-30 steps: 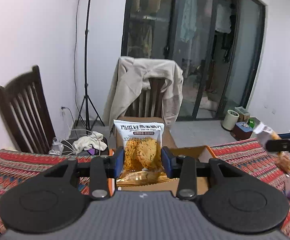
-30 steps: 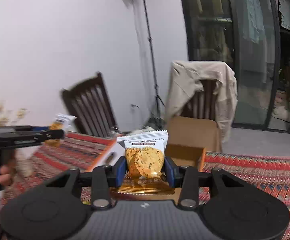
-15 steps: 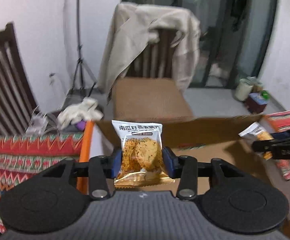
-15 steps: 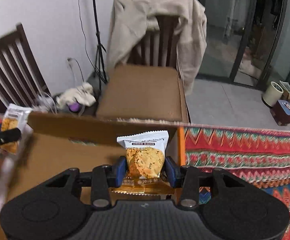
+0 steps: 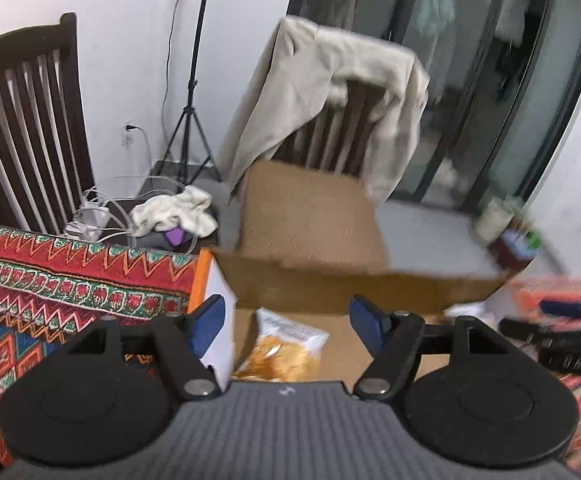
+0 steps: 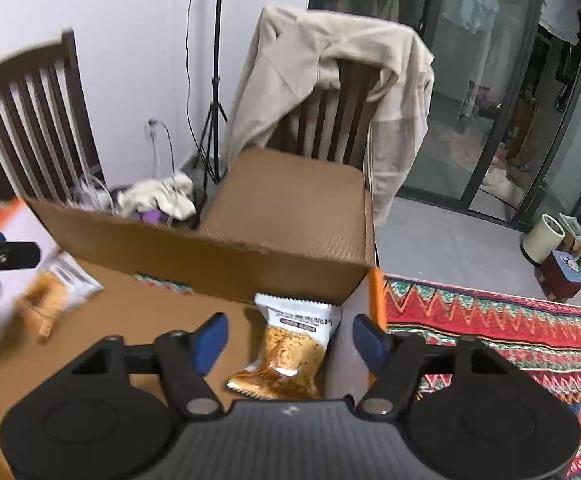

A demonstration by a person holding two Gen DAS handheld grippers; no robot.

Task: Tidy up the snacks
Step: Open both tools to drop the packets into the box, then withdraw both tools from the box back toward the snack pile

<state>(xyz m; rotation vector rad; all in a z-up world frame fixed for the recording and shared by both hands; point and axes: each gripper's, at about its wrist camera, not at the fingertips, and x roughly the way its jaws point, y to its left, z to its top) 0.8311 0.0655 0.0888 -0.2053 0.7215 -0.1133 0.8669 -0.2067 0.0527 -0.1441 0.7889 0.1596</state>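
Observation:
An open cardboard box (image 5: 354,288) stands on the patterned tablecloth. My left gripper (image 5: 288,320) is open above its left end, and a white and orange snack packet (image 5: 284,350) lies loose on the box floor below it. My right gripper (image 6: 290,334) is open above the box's (image 6: 218,256) right end, over a second snack packet (image 6: 290,350) lying in the right corner. The first packet also shows blurred at the left in the right wrist view (image 6: 50,296). The right gripper shows at the right edge of the left wrist view (image 5: 566,340).
The red zigzag tablecloth (image 5: 50,284) (image 6: 502,332) covers the table on both sides of the box. Behind it stand a dark slatted chair (image 5: 22,128), a chair with a beige jacket (image 6: 330,80) and a light-stand tripod (image 5: 188,120). Glass sliding doors (image 6: 510,80) are at the right.
Both grippers have opened and let go of their snack packets, which dropped onto the box floor. Both grippers are now lower over the box.

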